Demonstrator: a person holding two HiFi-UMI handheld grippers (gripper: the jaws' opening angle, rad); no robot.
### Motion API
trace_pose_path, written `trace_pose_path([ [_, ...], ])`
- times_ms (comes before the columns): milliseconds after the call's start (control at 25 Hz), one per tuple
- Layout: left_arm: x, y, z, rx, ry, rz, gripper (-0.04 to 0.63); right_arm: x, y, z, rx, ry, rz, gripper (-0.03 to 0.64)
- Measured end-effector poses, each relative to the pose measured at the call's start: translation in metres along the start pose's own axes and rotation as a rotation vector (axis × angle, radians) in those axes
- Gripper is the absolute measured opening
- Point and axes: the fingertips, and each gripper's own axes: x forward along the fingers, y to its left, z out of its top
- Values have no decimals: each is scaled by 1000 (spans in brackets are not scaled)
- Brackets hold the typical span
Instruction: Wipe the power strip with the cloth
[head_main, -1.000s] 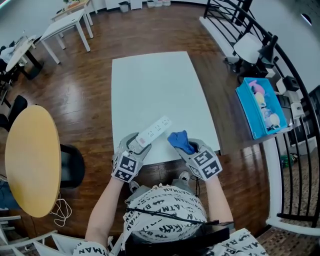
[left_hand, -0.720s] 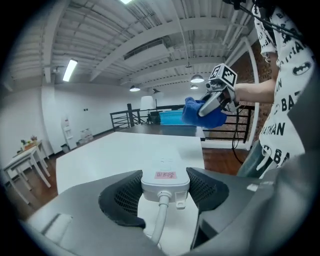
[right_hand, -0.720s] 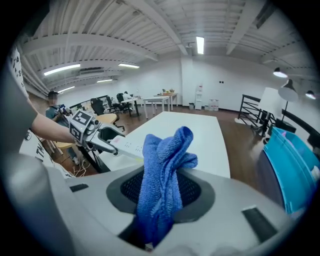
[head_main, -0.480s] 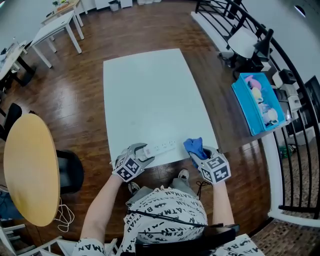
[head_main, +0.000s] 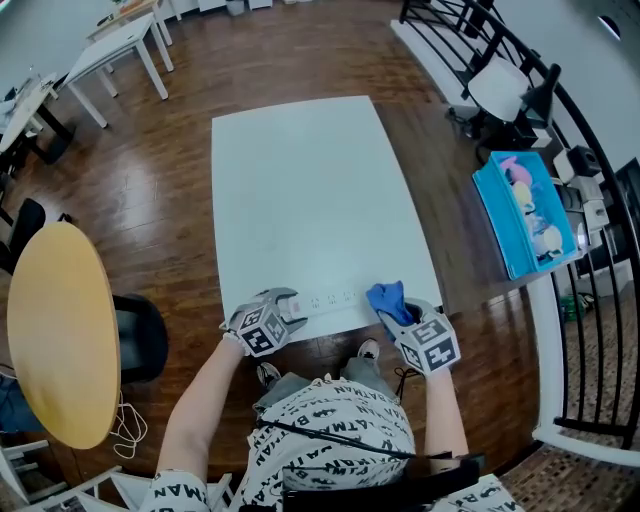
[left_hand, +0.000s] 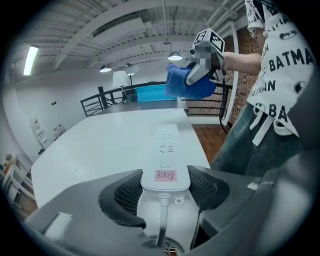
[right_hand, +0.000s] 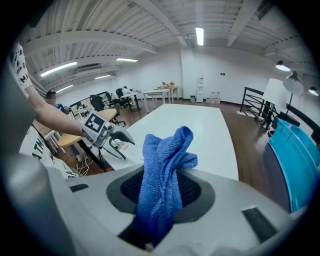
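Observation:
A white power strip (head_main: 328, 299) lies along the near edge of the white table (head_main: 310, 190). My left gripper (head_main: 285, 306) is shut on its cable end; in the left gripper view the strip (left_hand: 166, 150) runs away from the jaws, a pink label on its near end. My right gripper (head_main: 398, 312) is shut on a bunched blue cloth (head_main: 388, 298), held just off the strip's right end. In the right gripper view the cloth (right_hand: 162, 175) stands up between the jaws, and the left gripper (right_hand: 117, 141) shows beyond it.
A round yellow table (head_main: 60, 325) and a dark chair (head_main: 140, 335) stand at the left. A blue bin (head_main: 525, 210) and black railing (head_main: 590, 300) are at the right. White desks (head_main: 120, 40) stand far left. The person's legs are at the table's near edge.
The left gripper has swung the power strip from a diagonal to lie along the near table edge. The right gripper with the cloth has shifted right and slightly nearer.

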Motion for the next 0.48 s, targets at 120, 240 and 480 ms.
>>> trace_pose_path([
  [120, 10, 0, -13, 18, 61, -15, 282, 5, 5, -2, -18, 20, 8, 137],
  [240, 12, 4, -16, 15, 73, -8, 282, 13, 10, -1, -19, 25, 26, 137],
  [480, 11, 11, -18, -52, 91, 14, 320, 20, 12, 4, -7, 19, 41, 137],
])
